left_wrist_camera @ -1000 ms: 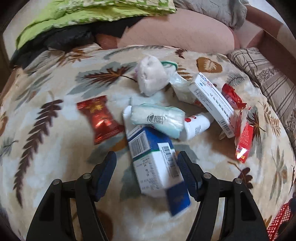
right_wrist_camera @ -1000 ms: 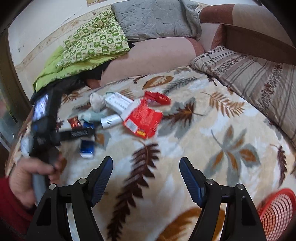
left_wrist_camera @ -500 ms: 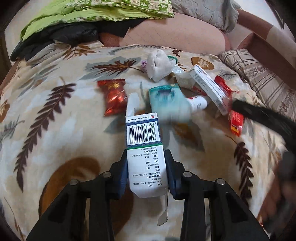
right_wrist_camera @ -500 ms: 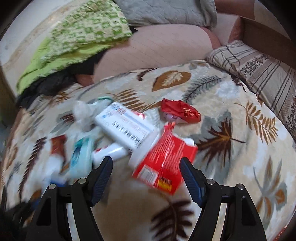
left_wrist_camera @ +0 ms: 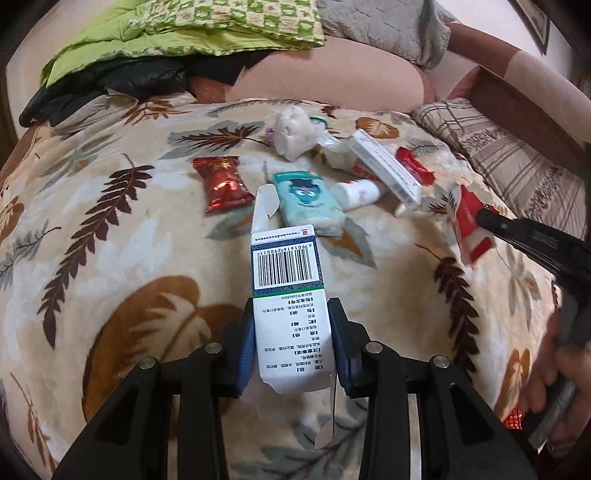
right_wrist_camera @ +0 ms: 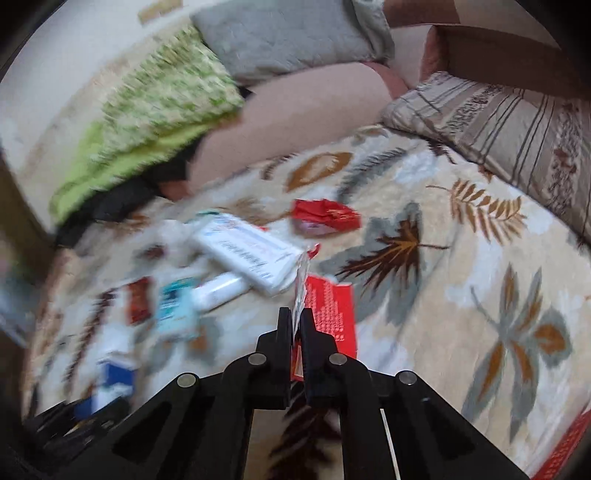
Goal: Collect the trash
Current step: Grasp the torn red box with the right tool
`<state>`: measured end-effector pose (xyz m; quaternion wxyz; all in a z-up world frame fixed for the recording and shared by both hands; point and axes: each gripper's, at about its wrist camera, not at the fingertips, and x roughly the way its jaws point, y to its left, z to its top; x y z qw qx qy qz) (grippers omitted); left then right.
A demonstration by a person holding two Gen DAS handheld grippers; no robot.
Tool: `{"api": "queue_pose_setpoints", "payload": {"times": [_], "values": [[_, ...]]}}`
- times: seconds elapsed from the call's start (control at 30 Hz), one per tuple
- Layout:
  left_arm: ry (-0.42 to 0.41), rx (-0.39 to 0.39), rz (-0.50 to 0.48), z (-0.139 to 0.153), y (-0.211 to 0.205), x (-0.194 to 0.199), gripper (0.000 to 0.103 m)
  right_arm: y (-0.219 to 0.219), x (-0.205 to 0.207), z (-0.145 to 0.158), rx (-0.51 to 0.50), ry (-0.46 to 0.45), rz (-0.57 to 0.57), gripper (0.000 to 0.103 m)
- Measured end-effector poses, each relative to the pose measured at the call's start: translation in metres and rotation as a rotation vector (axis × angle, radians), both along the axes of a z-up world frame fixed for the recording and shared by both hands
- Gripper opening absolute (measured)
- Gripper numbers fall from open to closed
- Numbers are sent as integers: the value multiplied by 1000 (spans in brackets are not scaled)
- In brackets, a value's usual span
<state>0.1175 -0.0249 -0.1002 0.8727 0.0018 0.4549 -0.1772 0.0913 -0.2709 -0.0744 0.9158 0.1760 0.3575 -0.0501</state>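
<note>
My left gripper (left_wrist_camera: 291, 314) is shut on a white and blue carton (left_wrist_camera: 286, 280) with a barcode, held above the leaf-print blanket (left_wrist_camera: 110, 258). My right gripper (right_wrist_camera: 294, 321) is shut on the edge of a red wrapper (right_wrist_camera: 328, 310); the left wrist view shows that red wrapper (left_wrist_camera: 469, 221) lifted at the right gripper's tip. On the blanket lie a teal tissue pack (left_wrist_camera: 308, 199), a red candy wrapper (left_wrist_camera: 223, 182), a white tube (left_wrist_camera: 356, 194), a long white box (left_wrist_camera: 386, 166), a crumpled tissue (left_wrist_camera: 293, 133) and a red crumpled wrapper (right_wrist_camera: 325, 218).
A red mesh basket (right_wrist_camera: 565, 446) shows at the lower right edge. A striped cushion (right_wrist_camera: 509, 122) lies to the right. A green quilt (left_wrist_camera: 184, 26), dark clothing (left_wrist_camera: 110, 81) and a grey pillow (right_wrist_camera: 288, 40) are piled at the back. A hand (left_wrist_camera: 554, 376) holds the right gripper.
My left gripper closed on the carton and lifted it off the blanket. My right gripper moved in to the pile and shut on the red wrapper, raising its edge.
</note>
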Motion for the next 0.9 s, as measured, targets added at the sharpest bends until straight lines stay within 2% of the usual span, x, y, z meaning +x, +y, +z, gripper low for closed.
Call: {"api": "queue_pose_setpoints", "payload": {"times": [0.13, 0.27, 0.4, 0.57, 0.67, 0.73, 0.77, 0.8, 0.9], "values": [[-34, 14, -19, 8, -6, -19, 35, 23, -48, 9, -14, -70, 83, 5], [-62, 34, -20, 13, -9, -37, 35, 41, -84, 6, -16, -100, 114, 5], [-97, 64, -26, 18, -14, -53, 35, 44, -102, 8, -18, -127, 126, 5], [-104, 81, -40, 21, -18, -67, 35, 38, -98, -2, 28, -72, 129, 5], [-107, 84, -37, 22, -17, -72, 35, 36, -92, -11, 53, 5, 146, 7], [-100, 76, -27, 24, -12, -72, 35, 33, -87, -17, 51, 55, 134, 35], [-98, 72, -20, 24, -9, -71, 35, 30, -86, -19, 49, 73, 116, 57], [-96, 70, -17, 24, -8, -71, 35, 27, -85, -20, 50, 81, 104, 63], [-85, 62, -16, 23, -5, -72, 35, 14, -83, -23, 66, 94, 64, 65]]}}
